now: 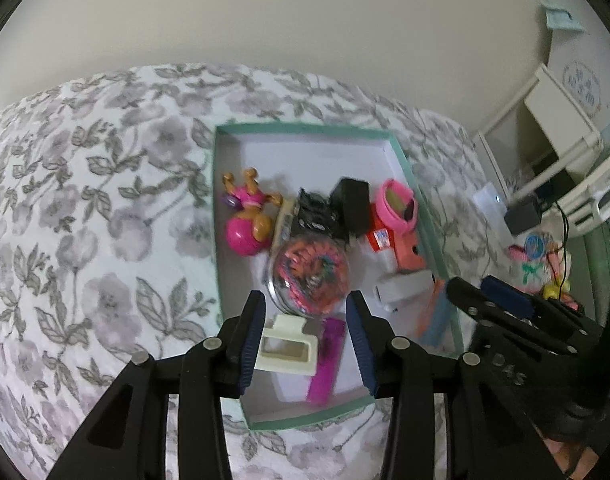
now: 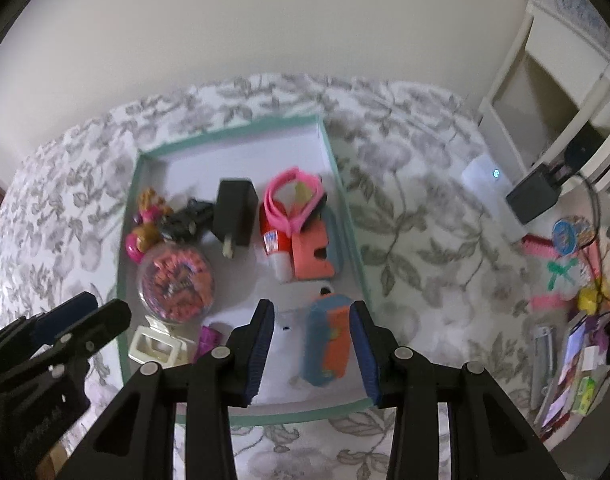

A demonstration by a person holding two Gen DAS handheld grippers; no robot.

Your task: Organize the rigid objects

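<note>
Nearby, toys [image 2: 573, 264] beside charger [image 2: 535, 196].

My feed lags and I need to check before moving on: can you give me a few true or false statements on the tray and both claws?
1. The cream hair clip lies inside the green tray. True.
2. The left claw grips the clip. False: the clip sits below the open pads, untouched.
3. The black charger lies on the bedspread. False: it lies in the tray.
4. The blue-and-orange block sits between the right claw fingers. True, though pad contact is unclear.
</note>
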